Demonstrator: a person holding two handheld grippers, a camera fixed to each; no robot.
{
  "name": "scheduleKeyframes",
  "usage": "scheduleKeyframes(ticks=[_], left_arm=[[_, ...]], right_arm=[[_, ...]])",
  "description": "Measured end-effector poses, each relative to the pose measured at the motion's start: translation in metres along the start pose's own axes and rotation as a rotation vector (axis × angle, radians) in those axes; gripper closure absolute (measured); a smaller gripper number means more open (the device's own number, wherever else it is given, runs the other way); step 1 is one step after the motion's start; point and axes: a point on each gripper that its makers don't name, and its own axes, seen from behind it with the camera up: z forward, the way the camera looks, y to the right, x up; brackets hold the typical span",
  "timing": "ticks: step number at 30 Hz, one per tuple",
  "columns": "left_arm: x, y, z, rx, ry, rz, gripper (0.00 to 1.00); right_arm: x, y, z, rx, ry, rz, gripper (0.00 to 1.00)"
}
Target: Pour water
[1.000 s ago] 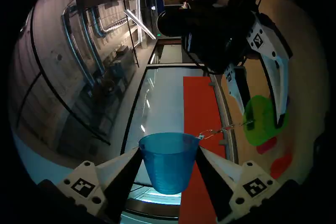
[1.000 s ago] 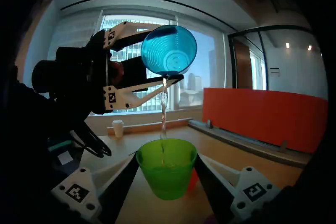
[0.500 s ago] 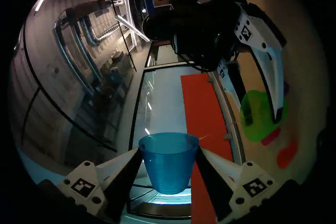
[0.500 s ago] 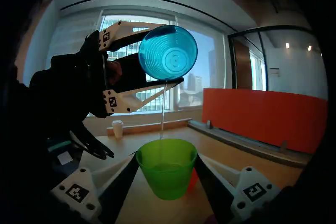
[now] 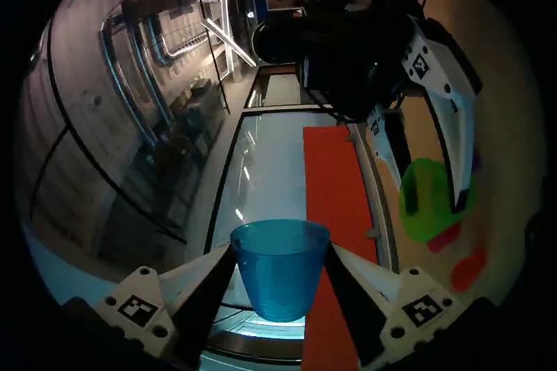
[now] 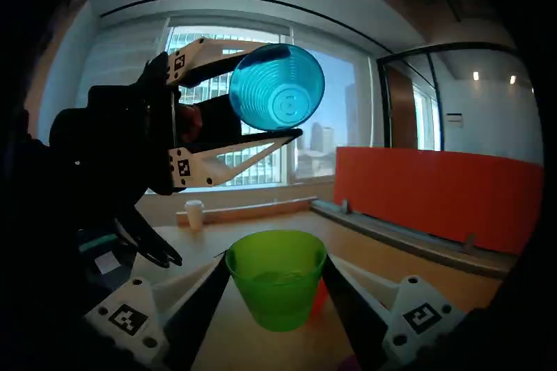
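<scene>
A blue cup (image 5: 280,270) sits between my left gripper's (image 5: 280,254) fingers, which are shut on it. In the right gripper view the blue cup (image 6: 277,96) lies tipped on its side, its base facing the camera, above and slightly behind a green cup (image 6: 277,277). No stream runs from it. My right gripper (image 6: 277,268) is shut on the green cup, which stands upright with water low inside. In the left gripper view the green cup (image 5: 426,198) shows farther off between the right gripper's white fingers (image 5: 459,120).
A wooden table (image 6: 390,246) lies below the cups, with an orange partition (image 6: 445,190) along its right side. A white paper cup (image 6: 195,212) stands by the window sill. Red discs (image 5: 468,270) lie on the table near the green cup. A gloved hand (image 6: 118,155) holds the left gripper.
The water stream from the blue cup into the green cup thinned and then stopped. The blue cup stayed tipped in nearly the same place; the green cup has not moved.
</scene>
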Motion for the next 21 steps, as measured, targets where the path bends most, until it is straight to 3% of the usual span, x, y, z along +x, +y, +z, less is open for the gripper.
scheduleKeyframes(ticks=[5, 8, 21], left_arm=[[-0.005, 0.001, 0.003, -0.008, -0.007, -0.091, 0.14], [-0.009, 0.005, 0.004, -0.02, -0.009, -0.172, 0.14], [-0.02, 0.012, 0.006, -0.07, 0.0, -0.61, 0.14]], right_arm=[[0.001, 0.0, -0.001, -0.003, 0.002, -0.001, 0.08], [0.002, -0.001, -0.002, -0.004, 0.005, 0.001, 0.08], [0.005, -0.002, -0.006, -0.009, 0.016, 0.005, 0.08]])
